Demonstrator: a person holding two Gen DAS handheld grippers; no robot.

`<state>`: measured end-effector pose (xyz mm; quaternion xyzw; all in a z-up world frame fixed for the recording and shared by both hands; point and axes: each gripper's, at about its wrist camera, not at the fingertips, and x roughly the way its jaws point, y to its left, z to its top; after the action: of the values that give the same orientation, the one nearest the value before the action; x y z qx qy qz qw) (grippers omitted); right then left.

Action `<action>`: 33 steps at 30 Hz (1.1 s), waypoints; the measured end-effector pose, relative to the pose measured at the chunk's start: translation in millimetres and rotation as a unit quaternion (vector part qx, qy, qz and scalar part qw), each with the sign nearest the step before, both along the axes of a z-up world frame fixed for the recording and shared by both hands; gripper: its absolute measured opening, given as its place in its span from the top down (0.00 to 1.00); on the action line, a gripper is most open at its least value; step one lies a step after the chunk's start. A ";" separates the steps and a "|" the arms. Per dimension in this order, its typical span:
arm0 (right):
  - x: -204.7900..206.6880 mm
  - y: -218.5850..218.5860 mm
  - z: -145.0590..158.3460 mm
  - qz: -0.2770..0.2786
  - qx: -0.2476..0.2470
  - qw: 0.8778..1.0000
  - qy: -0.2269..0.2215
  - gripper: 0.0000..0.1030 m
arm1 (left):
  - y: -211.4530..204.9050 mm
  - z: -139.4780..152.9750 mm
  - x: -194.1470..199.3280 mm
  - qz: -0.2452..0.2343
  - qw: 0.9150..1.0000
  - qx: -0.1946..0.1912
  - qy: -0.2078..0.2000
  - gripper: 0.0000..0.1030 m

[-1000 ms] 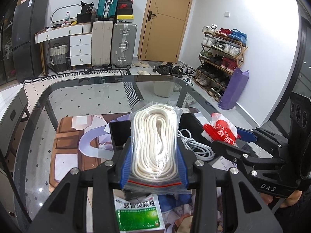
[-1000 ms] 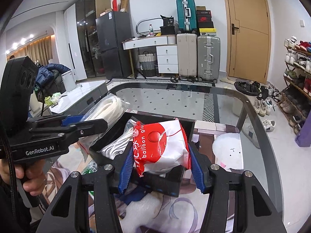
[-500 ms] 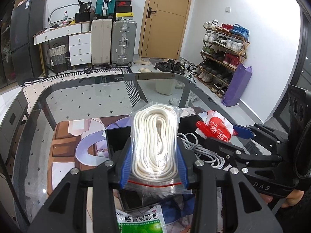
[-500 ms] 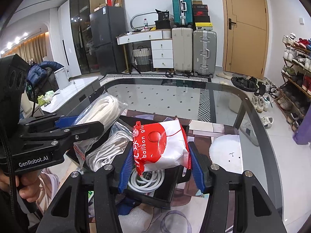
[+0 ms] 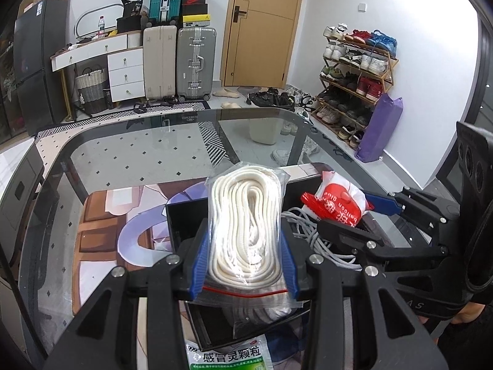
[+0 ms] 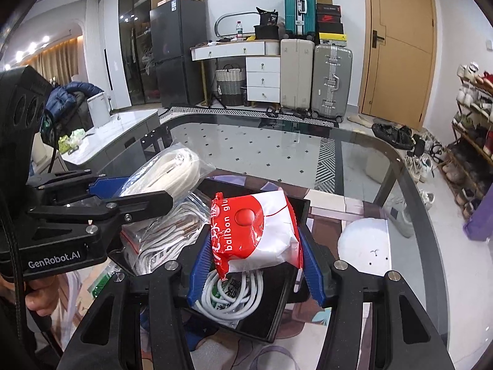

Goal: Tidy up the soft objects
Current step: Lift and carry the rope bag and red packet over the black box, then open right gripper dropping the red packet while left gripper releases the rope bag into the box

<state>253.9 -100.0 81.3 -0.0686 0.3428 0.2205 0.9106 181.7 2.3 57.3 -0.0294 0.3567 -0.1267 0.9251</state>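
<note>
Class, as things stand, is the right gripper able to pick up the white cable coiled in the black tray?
Probably not: the right gripper is shut on the balloon glue packet, which hangs directly over the white cable in the black tray.

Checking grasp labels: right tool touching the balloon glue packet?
Touching. Right wrist view shows the right tool with both blue pads pressed against the balloon glue packet.

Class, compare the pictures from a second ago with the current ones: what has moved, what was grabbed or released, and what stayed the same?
Both grippers have come nearer over the black box, showing more of the white cable coiled inside. Nothing was grabbed or released: the left gripper still clamps the bag of white rope, and the right gripper the red and white packet.
</note>
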 end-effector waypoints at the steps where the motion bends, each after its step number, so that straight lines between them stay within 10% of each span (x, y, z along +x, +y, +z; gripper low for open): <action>1: 2.0 2.7 0.2 0.000 -0.001 1.000 0.000 0.48 | -0.1 -0.6 0.7 0.000 1.000 0.000 0.001 0.62; 33: -19.7 -9.1 5.0 -0.011 -0.036 0.999 -0.036 0.22 | -11.8 -11.1 2.2 -0.018 0.999 0.016 0.025 0.51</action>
<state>234.2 -109.2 86.3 -0.1050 0.3182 0.1954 0.9217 183.8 -9.5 46.2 -0.0110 0.3826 -0.1371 0.9136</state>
